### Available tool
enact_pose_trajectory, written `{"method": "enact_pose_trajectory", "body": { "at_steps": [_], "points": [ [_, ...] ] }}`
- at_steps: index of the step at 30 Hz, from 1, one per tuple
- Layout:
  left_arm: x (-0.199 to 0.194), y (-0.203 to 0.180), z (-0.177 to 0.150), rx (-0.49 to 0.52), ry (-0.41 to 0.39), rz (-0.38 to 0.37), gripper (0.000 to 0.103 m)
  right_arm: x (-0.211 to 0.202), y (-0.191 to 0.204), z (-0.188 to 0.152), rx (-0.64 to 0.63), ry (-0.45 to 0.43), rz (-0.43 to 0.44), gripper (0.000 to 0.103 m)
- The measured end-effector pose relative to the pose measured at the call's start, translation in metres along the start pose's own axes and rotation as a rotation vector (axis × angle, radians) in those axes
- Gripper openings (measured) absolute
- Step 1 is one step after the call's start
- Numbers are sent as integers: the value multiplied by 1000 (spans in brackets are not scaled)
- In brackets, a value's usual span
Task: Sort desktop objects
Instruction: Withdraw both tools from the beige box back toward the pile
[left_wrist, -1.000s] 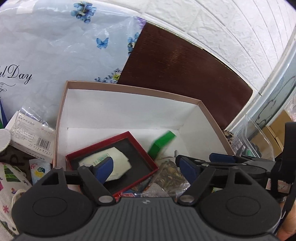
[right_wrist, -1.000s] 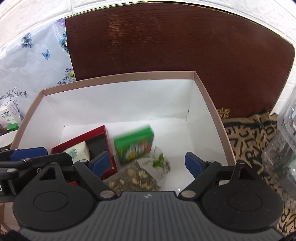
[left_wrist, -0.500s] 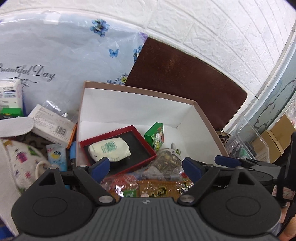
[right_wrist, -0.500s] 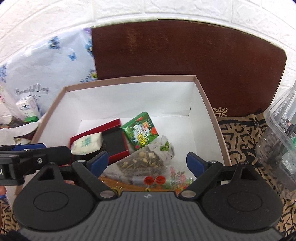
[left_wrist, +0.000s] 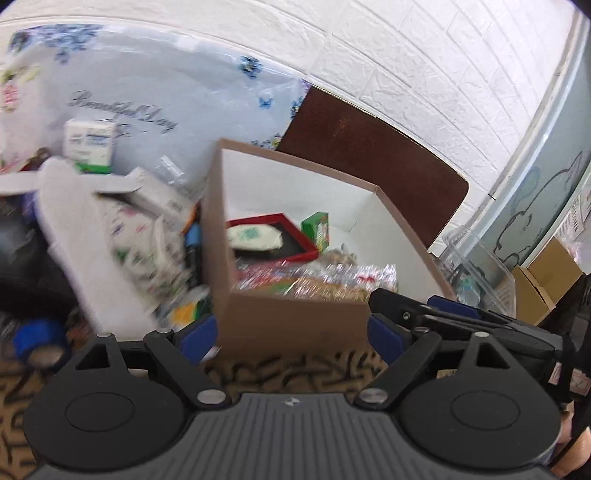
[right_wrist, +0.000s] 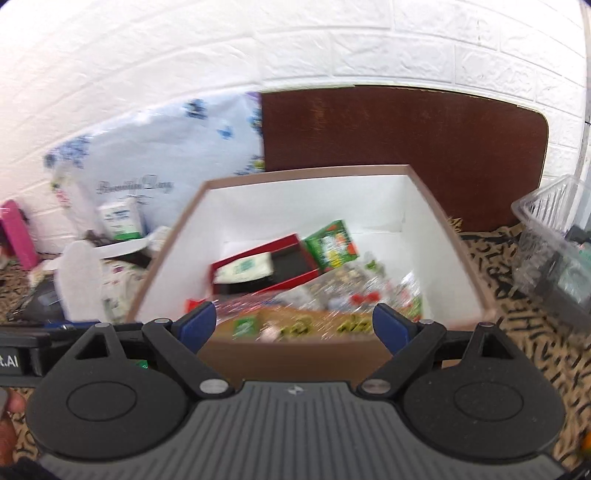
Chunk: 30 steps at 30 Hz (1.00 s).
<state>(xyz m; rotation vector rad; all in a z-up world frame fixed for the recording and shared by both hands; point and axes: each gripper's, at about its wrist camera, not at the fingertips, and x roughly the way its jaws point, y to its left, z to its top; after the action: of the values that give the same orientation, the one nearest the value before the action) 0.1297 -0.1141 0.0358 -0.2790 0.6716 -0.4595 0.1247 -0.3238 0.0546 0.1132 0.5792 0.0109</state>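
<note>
Both grippers — left gripper (left_wrist: 291, 338), right gripper (right_wrist: 294, 326) — now back outside the cardboard box (right_wrist: 295, 356), jaws wide and empty; the green packet (right_wrist: 331, 248) lies inside, beside the red tray (right_wrist: 255, 251) — deposit apparently complete.

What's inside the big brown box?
Inside the box: a red tray holding a white packet, a green packet, and shiny crinkly bags. Whatever lies under those bags is hidden.

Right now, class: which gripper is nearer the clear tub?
Right. The right gripper faces the box with the clear tub just to its right; the left gripper, whose empty jaws have just been opening, sits beyond it, farther off.
</note>
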Motion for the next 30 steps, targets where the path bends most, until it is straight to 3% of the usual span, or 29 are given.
{"method": "enact_pose_trajectory", "body": {
  "at_steps": [4, 8, 16, 21, 30],
  "points": [
    [-21, 18, -43, 39, -39, 46, 93, -17, 20, -40, -28, -37, 71, 93],
    [-35, 44, -72, 30, -39, 111, 93, -20, 38, -80, -19, -6, 106, 93],
    [-63, 98, -80, -3, -119, 228, 93, -11, 82, -140, -74, 82, 159, 92],
    [-65, 126, -71, -34, -149, 273, 92, -4, 112, -140, -157, 64, 182, 87],
    [-43, 152, -57, -25, -139, 277, 86, 29, 126, -114, -125, 2, 121, 78]
  ]
}}
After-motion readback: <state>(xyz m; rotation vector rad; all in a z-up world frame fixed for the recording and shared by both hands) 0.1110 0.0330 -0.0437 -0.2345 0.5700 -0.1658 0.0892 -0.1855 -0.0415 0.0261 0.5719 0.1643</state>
